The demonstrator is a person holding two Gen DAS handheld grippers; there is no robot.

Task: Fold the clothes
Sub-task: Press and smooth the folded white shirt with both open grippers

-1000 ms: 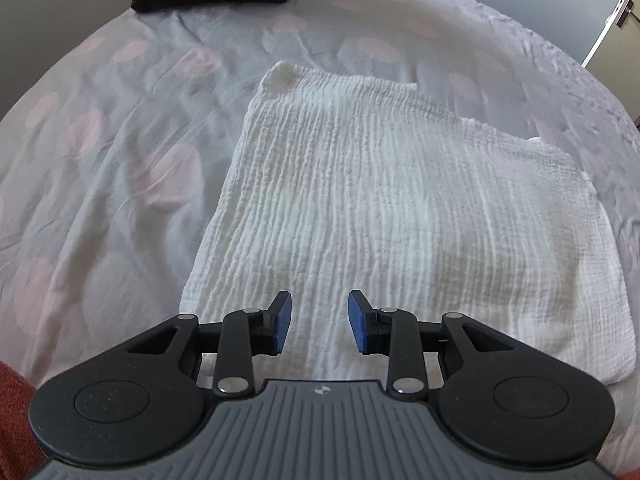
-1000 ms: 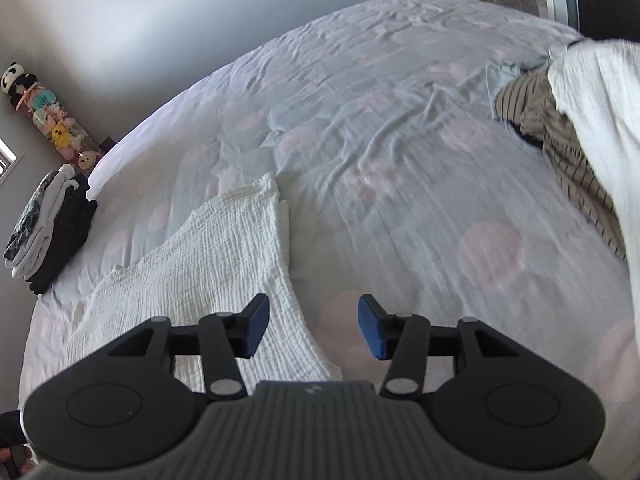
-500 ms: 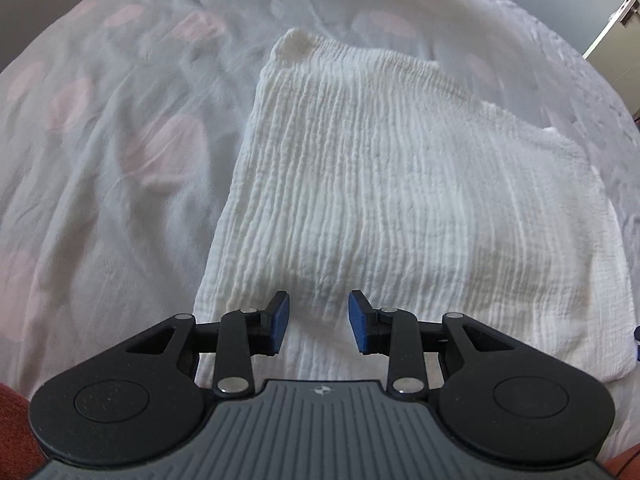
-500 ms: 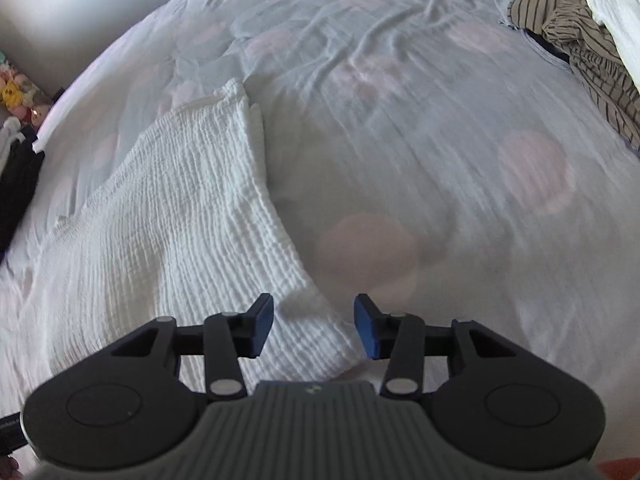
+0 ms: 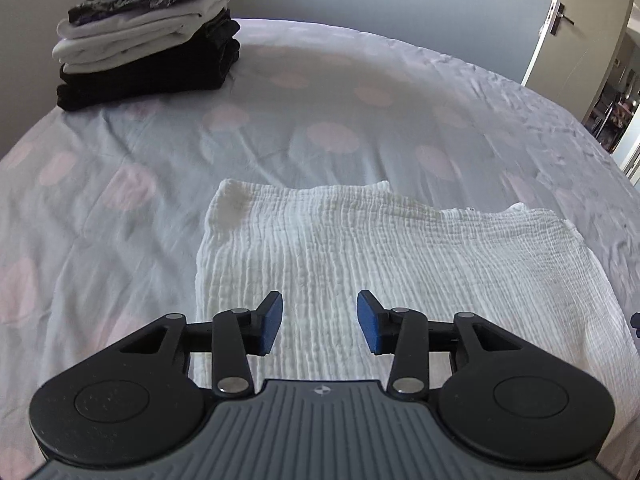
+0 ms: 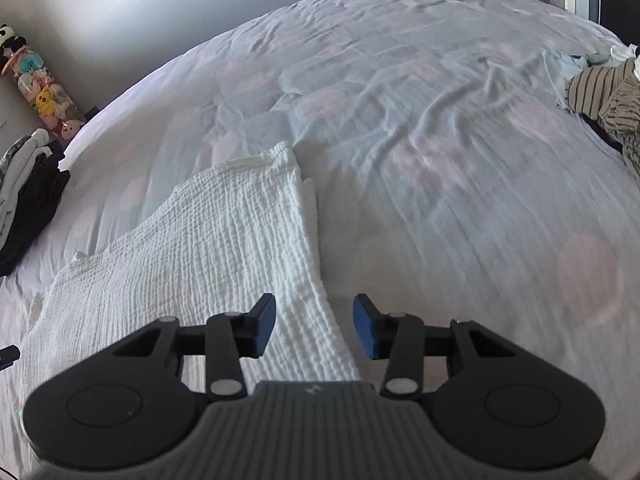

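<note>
One white cloth (image 5: 380,264) lies half folded on the bed (image 5: 280,128) | folded pile (image 5: 148,36) done | messy heap (image 6: 604,96) left | left tool (image 5: 319,322) just opened wider, empty | right tool (image 6: 314,326) gapes, empty

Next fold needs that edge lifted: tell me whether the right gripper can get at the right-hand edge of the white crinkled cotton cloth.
Probably yes. The right gripper is open over that edge of the white crinkled cotton cloth, with nothing between or on top; only the spotted grey bedspread lies beside it.
</note>
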